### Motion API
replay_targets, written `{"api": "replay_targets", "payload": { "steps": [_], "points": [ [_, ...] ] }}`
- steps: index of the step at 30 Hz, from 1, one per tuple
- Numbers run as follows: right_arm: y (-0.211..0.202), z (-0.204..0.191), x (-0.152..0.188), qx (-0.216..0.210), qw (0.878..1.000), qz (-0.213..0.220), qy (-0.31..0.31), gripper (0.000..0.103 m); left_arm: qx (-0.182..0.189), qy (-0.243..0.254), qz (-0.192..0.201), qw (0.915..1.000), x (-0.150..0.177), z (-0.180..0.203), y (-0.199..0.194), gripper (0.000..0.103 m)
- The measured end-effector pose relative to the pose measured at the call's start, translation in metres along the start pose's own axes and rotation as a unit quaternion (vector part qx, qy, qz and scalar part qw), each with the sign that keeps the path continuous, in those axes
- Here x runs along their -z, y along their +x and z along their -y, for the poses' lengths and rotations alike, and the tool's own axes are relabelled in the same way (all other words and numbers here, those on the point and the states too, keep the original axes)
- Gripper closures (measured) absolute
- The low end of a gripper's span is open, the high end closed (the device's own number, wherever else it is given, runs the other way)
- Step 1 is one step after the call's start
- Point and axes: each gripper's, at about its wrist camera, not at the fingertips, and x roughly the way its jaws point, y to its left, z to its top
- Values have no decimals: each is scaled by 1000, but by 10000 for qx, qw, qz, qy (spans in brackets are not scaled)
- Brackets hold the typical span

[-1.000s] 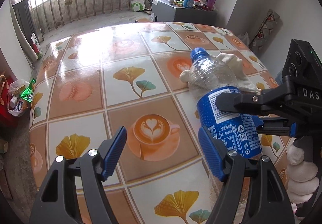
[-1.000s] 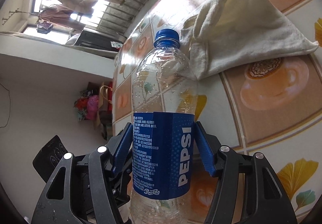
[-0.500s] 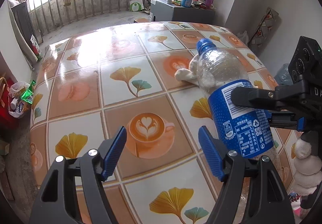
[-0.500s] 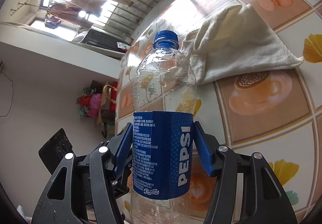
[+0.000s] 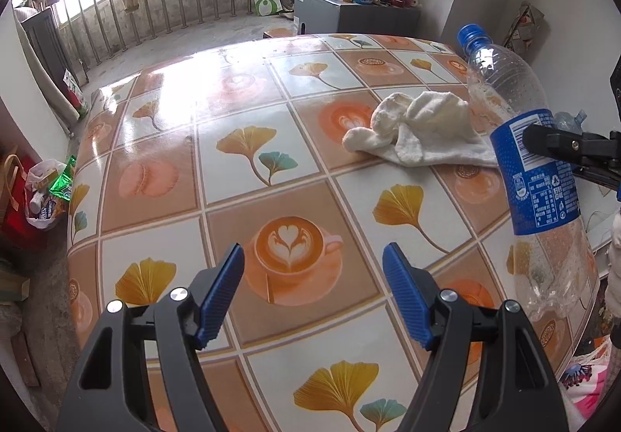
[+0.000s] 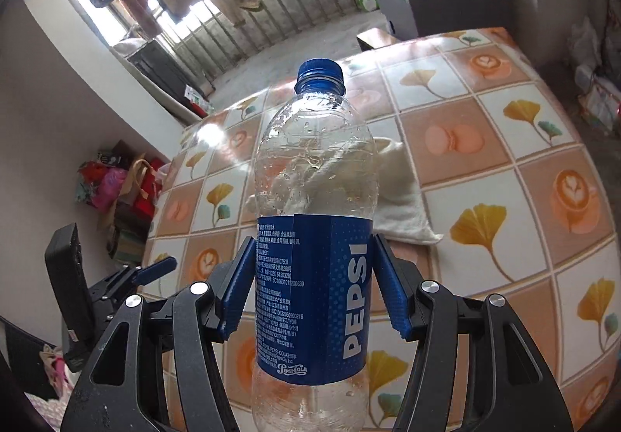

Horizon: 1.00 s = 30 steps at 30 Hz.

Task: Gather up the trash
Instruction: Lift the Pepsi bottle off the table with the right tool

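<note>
Right gripper, jaws pinching a bottle above the tabletop; left gripper, jaws spread; cloth at two o'clock.

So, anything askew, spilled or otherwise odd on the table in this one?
Only the white cloth: it lies crumpled in a heap on the patterned table instead of folded or flat. No spill shows. The empty Pepsi bottle is off the table, clamped at its label by the right gripper; the left gripper hangs open and empty.
</note>
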Motion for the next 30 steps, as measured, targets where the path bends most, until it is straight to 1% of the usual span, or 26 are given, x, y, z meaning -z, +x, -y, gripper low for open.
{"api": "replay_targets", "payload": {
  "steps": [2, 4, 7, 10, 12, 14, 18, 26, 30],
  "points": [
    [4, -3, -3, 438, 9986, 50, -299, 47, -42, -3, -12, 10000, -1, 0, 1, 31],
    [9, -4, -1, 780, 9955, 92, -532, 47, -96, -3, -19, 10000, -1, -1, 2, 31],
    [20, -4, -3, 1187, 9900, 168, -749, 47, -168, -25, -19, 9999, -3, -3, 4, 31],
    [35, -3, -6, 1423, 9858, 167, -880, 47, -237, -46, -26, 9997, -5, -4, 5, 31],
    [44, -2, -7, 1479, 9842, 150, -966, 47, -304, -28, -26, 9995, -5, -4, 6, 31],
    [40, 12, -8, 1508, 9831, 91, -1038, 47, -356, 0, -32, 9994, -5, -4, 7, 31],
    [41, 15, -11, 1426, 9838, -40, -1088, 47, -443, -30, -1, 9990, -5, -7, 6, 31],
    [40, 6, -5, 1425, 9771, -228, -1562, 47, -501, -60, 28, 9987, -7, -10, 5, 31],
    [39, 2, 1, 1341, 9758, -354, -1691, 47, -531, -76, 73, 9985, -10, -12, 2, 31]
  ]
}}
